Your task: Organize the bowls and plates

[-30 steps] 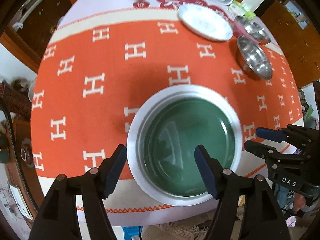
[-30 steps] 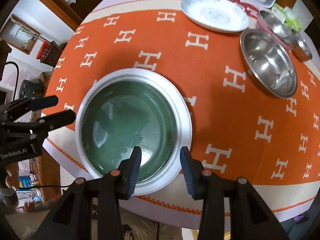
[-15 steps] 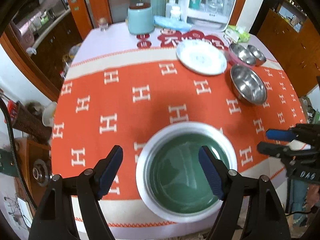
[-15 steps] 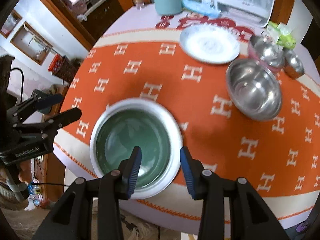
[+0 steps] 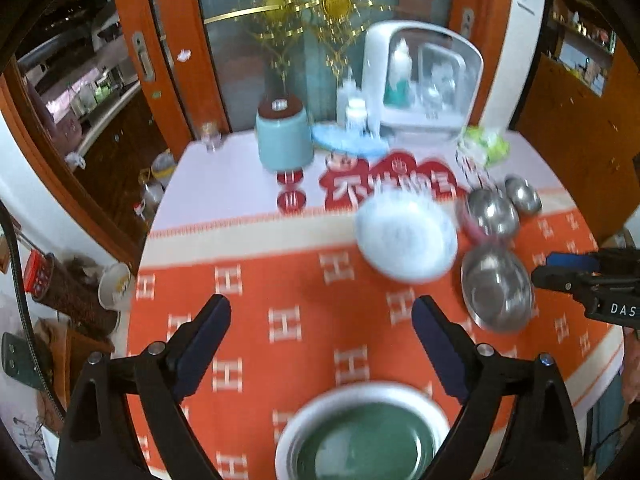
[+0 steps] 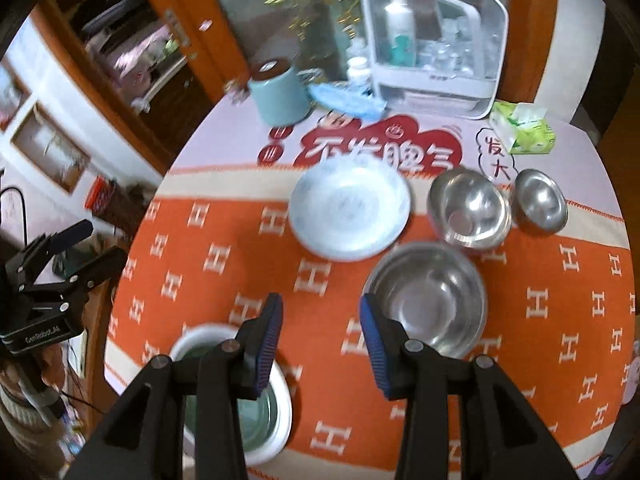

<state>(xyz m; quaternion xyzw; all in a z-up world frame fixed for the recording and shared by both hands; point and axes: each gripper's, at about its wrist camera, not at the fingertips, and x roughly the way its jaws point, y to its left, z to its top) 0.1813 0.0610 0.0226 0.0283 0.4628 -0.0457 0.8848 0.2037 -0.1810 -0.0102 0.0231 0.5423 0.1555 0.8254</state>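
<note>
Both of your grippers hover empty above the bench: the left gripper (image 5: 322,340) has its jaws spread wide, the right gripper (image 6: 321,330) has its jaws released too, at a narrower gap. The green-centred plate (image 5: 362,436) sits at the near bench edge, at 6 o'clock in the left view. The white plate (image 6: 350,208) lies toward 12 o'clock, with the large steel bowl (image 6: 428,300) just beside it at about 4 o'clock, and two smaller steel bowls (image 6: 472,210) beyond. I judge the plates ceramic: stiff, glazed, slippery and breakable, so pinch the raised rim squarely. The steel bowls look light and slick; take the lip, one pad inside, one outside.
</note>
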